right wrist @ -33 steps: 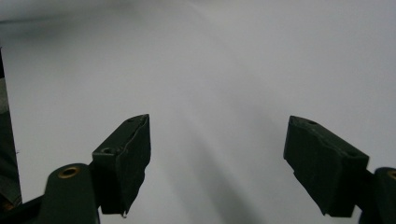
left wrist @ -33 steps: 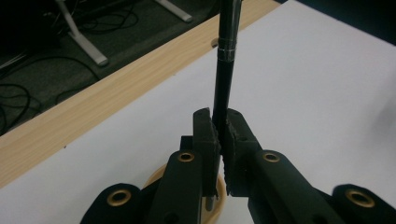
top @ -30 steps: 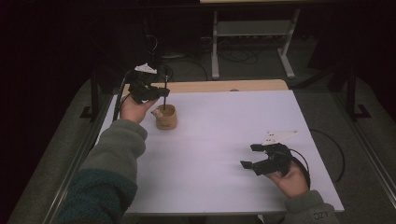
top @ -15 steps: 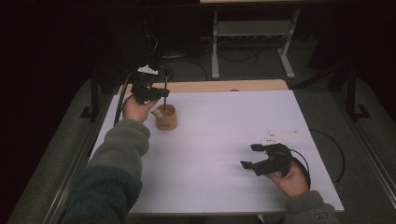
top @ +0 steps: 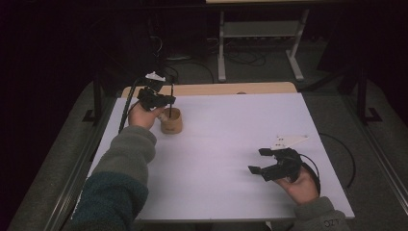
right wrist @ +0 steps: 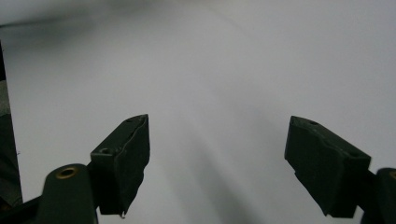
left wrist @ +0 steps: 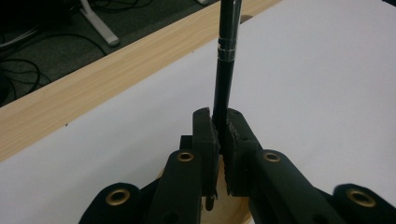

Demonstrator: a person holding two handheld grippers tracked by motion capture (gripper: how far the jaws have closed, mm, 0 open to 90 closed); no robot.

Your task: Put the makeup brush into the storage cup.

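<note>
A black pen (top: 171,98) stands upright with its lower end inside a small round wooden cup (top: 171,121) at the table's far left. My left gripper (top: 168,101) is shut on the pen just above the cup. In the left gripper view the pads clamp the black pen (left wrist: 223,79), whose silver ring shows above them, and the cup's rim (left wrist: 233,210) lies below the jaws. My right gripper (top: 257,161) rests low at the near right of the white table top (top: 231,139), open, with nothing between its fingers (right wrist: 123,158).
A strip of bare wood (top: 211,89) runs along the table's far edge. Behind it stand a metal stand's legs (top: 260,48) and cables on the dark floor. A black cable (top: 337,154) loops off the table's right side.
My left hand with the pen has shifted slightly over the cup. The right hand and its gripper have kept still.
</note>
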